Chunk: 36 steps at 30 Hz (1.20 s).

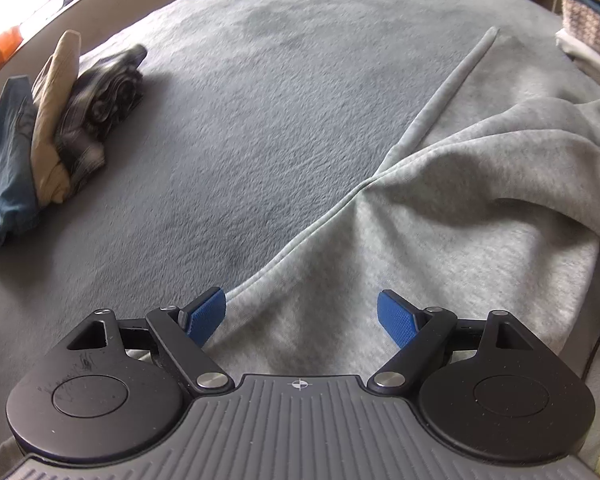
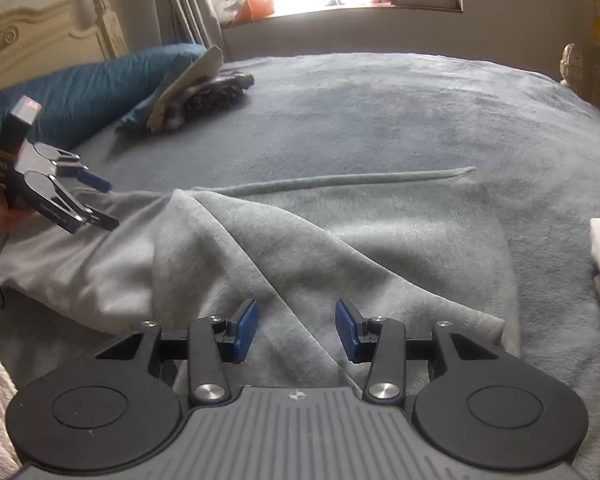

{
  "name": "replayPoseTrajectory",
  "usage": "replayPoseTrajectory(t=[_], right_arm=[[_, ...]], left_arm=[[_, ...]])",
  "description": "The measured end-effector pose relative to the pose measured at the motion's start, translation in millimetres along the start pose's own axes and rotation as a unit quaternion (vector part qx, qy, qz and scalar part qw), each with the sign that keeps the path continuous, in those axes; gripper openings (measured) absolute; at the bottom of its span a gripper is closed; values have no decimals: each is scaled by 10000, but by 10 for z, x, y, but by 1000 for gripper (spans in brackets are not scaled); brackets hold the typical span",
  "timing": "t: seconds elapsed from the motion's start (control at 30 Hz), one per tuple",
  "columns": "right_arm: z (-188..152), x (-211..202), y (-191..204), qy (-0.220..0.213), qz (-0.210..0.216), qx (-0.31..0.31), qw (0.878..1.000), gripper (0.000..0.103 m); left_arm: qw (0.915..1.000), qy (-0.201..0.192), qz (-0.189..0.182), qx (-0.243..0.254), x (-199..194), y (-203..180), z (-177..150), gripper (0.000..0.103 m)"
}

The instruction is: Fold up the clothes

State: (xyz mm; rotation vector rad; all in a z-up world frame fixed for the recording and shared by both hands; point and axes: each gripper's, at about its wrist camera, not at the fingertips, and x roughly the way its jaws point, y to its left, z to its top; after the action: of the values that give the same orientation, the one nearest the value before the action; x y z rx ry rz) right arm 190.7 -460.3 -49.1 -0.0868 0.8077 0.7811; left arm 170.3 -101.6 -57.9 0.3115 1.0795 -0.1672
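Left wrist view: left gripper (image 1: 302, 314) jaws wide apart, nothing clamped, over the hemmed edge of the light grey fleece sweatshirt (image 1: 440, 236) lying rumpled on the grey-blue blanket-covered bed (image 1: 260, 100).

Right wrist view: right gripper (image 2: 296, 330) jaws parted, empty, above a ridge in the sweatshirt. Likely soft, floppy, light; pinch the hem or a corner.

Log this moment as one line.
left gripper: open over light grey fleece garment | right gripper: open above it | garment rumpled, unfolded

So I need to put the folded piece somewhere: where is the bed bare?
Bare blanket lies between the grey garment, its drawstring and the folded pile. Crowded: the pile's corner and the stack opposite.
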Motion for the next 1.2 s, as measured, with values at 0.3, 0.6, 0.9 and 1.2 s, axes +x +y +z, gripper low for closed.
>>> replayPoseTrajectory(t=[0.3,0.6,0.9,1.2], right_arm=[[-114,46,-201,-262,694,828,9938,46],[-238,-226,-90,-285,411,1635,9853,46],[-527,-741,156,-52,-1192,2469,9617,46],[-495,-500,-322,80,-1258,3771,9176,47]], left_arm=[[9939,690,328,-797,-578,137,326,83],[9995,-132,-3,-273,-447,19,348,83],[9927,-439,-1062,379,-213,-170,332,83],[9770,-1381,-1546,490,-69,-303,135,82]])
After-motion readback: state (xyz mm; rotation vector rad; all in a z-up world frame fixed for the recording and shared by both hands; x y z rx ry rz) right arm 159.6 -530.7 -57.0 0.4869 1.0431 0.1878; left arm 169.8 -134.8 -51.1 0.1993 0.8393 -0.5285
